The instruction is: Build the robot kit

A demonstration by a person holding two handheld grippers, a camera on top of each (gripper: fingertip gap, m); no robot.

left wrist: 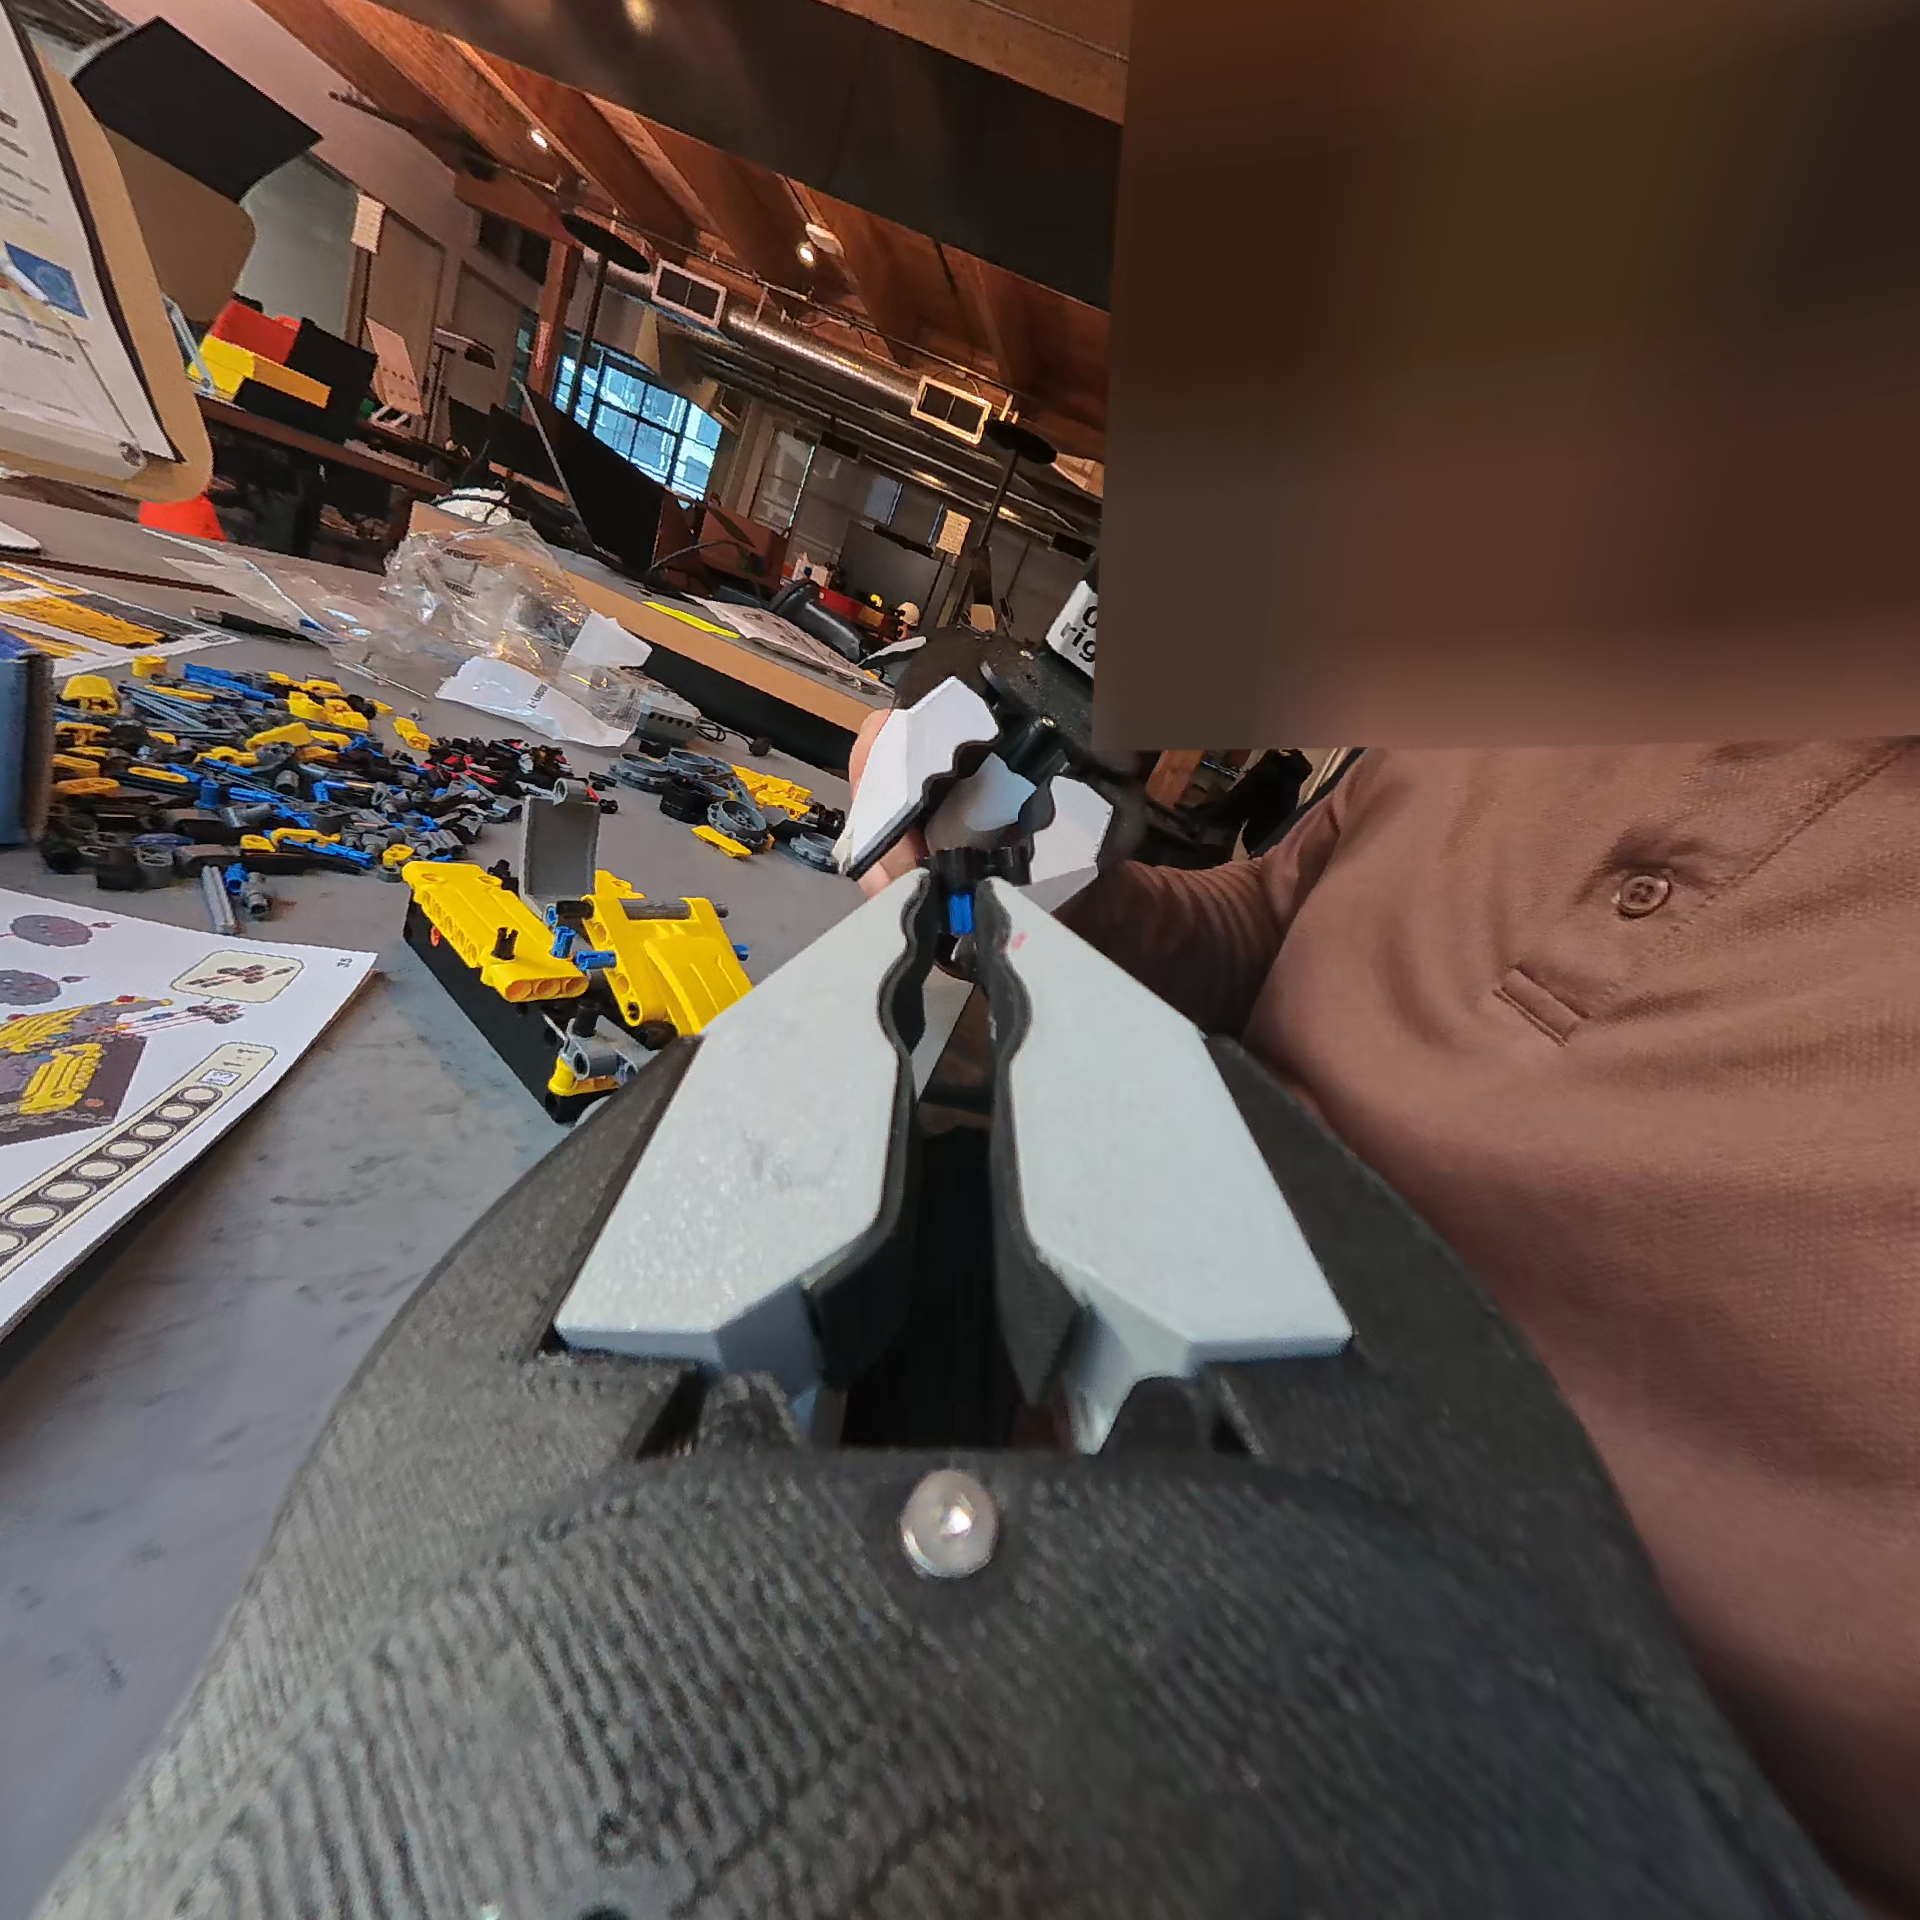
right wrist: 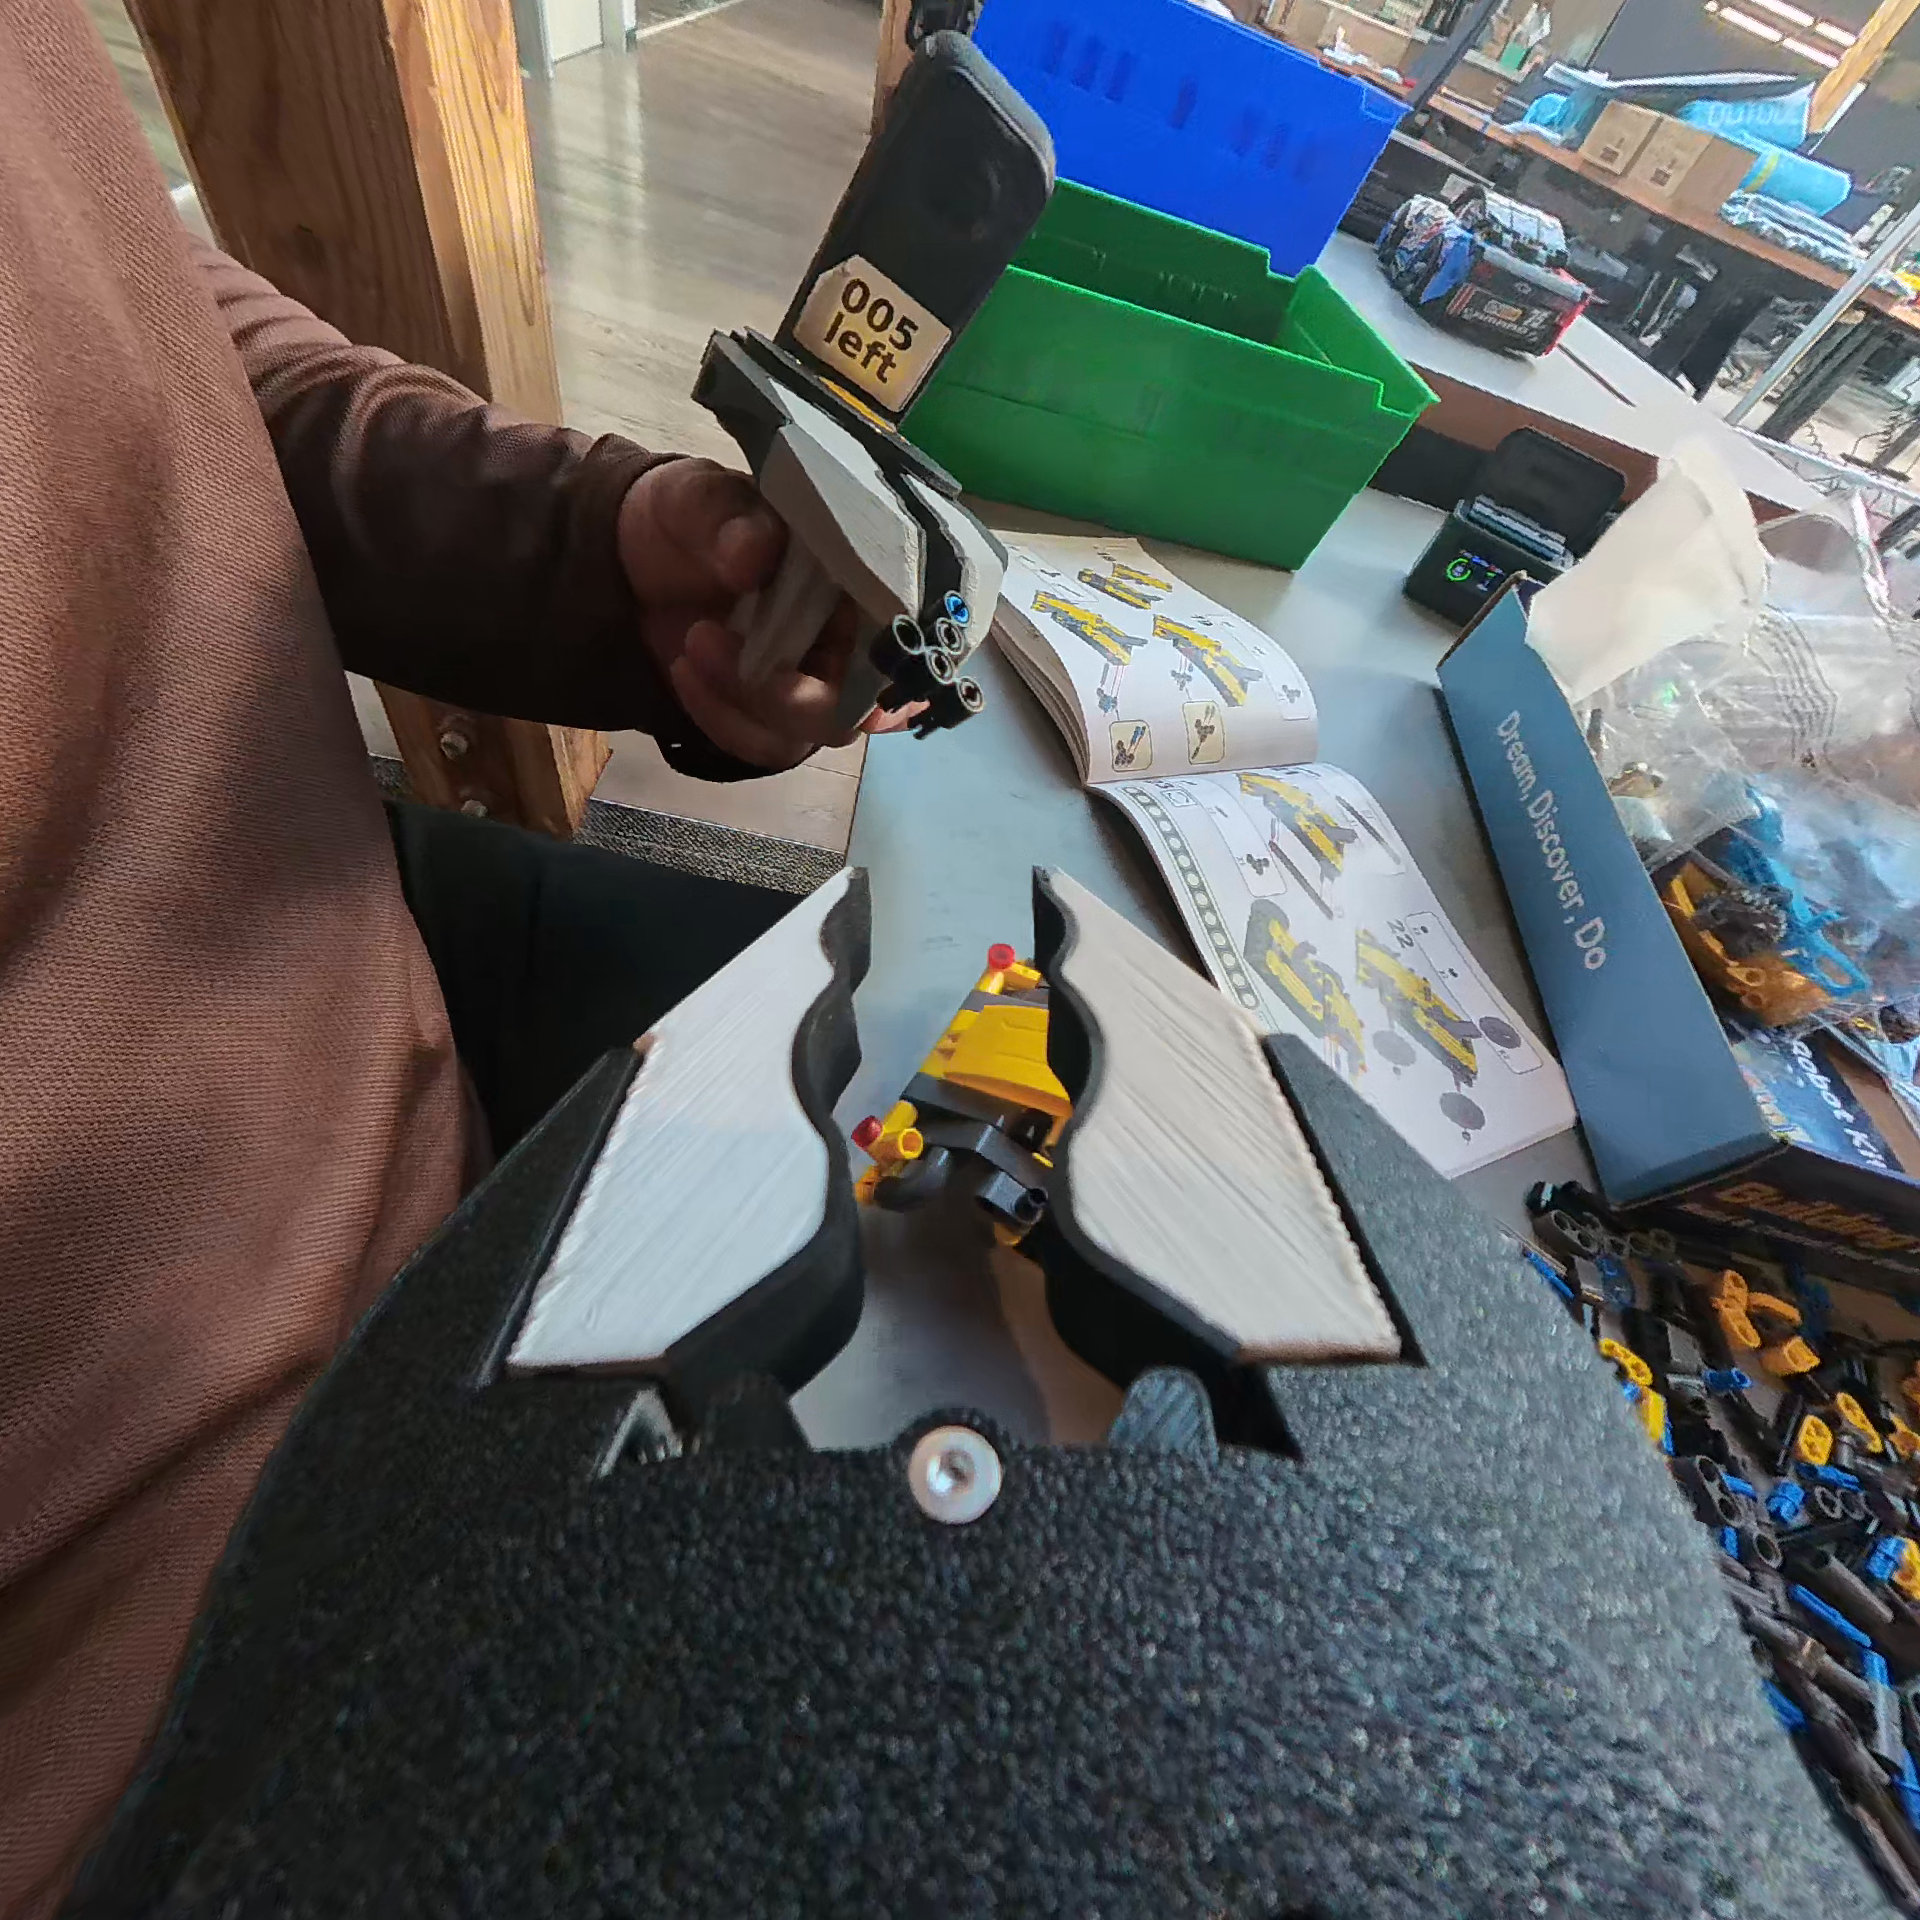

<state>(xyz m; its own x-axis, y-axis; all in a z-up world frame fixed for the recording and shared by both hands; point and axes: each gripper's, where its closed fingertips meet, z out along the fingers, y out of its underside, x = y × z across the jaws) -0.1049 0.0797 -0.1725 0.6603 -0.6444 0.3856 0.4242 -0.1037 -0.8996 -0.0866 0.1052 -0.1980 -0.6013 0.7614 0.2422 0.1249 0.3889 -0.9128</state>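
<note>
- Above table edge: left gripper (left wrist: pixel 951 909) clamped on small black-and-blue piece (right wrist: pixel 935 660), raised off table (right wrist: pixel 956 821).
- Piece looks light, rigid, slippery plastic; best pinched across its short body.
- Right gripper (right wrist: pixel 948 914) fingers apart, empty, over yellow model (right wrist: pixel 987 1070).

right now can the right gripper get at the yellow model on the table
Probably yes. The right gripper is open and hangs above the yellow model, which shows through the gap between its fingers. Nothing lies between them; the left gripper, shut on a small black piece, is off to the side.
</note>
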